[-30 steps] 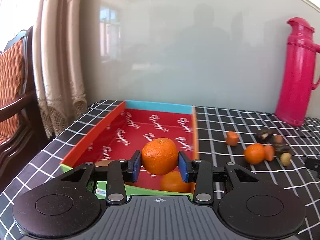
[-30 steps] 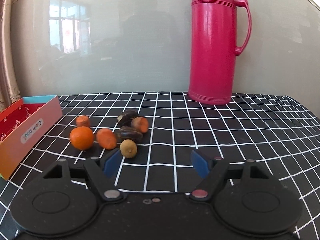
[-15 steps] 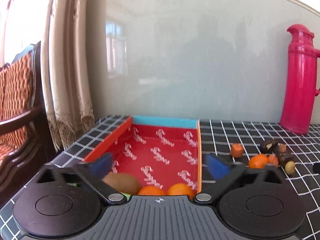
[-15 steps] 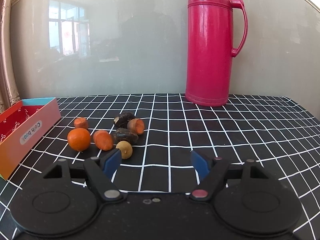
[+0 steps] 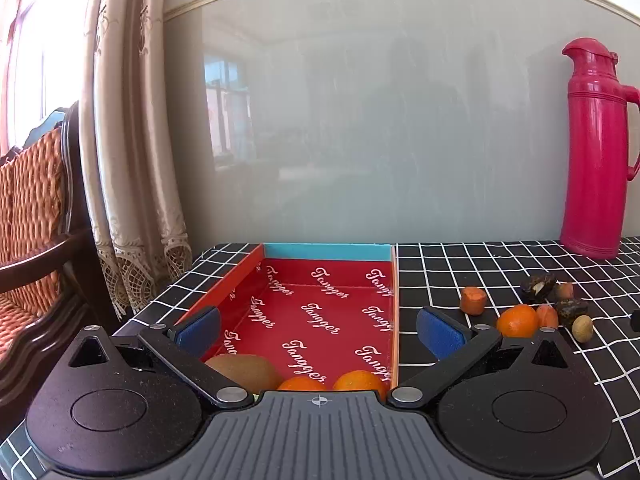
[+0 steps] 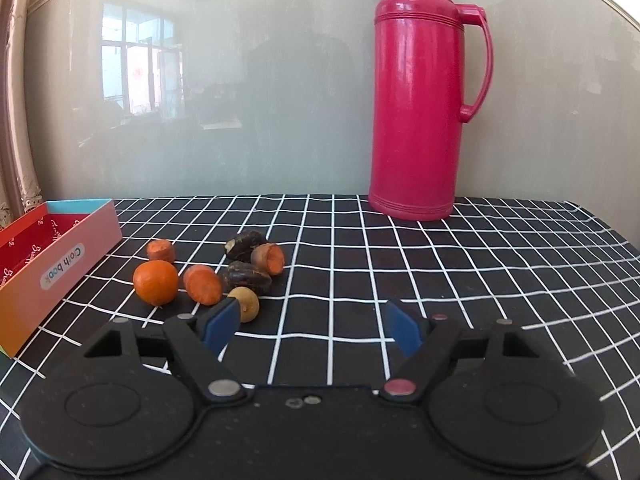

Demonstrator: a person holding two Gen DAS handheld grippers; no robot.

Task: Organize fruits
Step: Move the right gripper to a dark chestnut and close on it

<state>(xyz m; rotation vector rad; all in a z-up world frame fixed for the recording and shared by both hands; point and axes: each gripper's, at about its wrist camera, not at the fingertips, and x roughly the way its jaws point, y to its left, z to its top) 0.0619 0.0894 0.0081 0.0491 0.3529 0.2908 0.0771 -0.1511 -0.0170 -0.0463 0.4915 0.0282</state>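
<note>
Fruits are found in two places: inside the red box (image 5: 320, 320) and in a loose cluster on the checked tablecloth (image 6: 440, 280).

The left gripper (image 5: 320, 330) is held level above the near end of the box, its blue pads (image 5: 198, 326) spread wide with nothing between them. The right gripper (image 6: 310, 326) is held low over the cloth, likewise spread and empty; its left pad stands just before the small tan fruit (image 6: 246, 298).

The box, lined in red with white script, contains a kiwi (image 5: 244, 368) at the near left and two oranges (image 5: 358, 380) beside it at the near end, all partly hidden by the gripper body. The rest of the box floor is uncovered.

On the cloth, right of the box, an orange (image 6: 155, 282) is seen near three carrot pieces (image 6: 203, 284), two dark brown fruits (image 6: 247, 276) and the tan fruit, all close together. A pink thermos (image 6: 420, 92) stands upright at the back against the wall panel.

The box lies along the table's left edge, near a curtain (image 5: 132, 140) and a wooden chair (image 5: 36, 208). Open cloth is noted to the right of the cluster and in front of the thermos.
</note>
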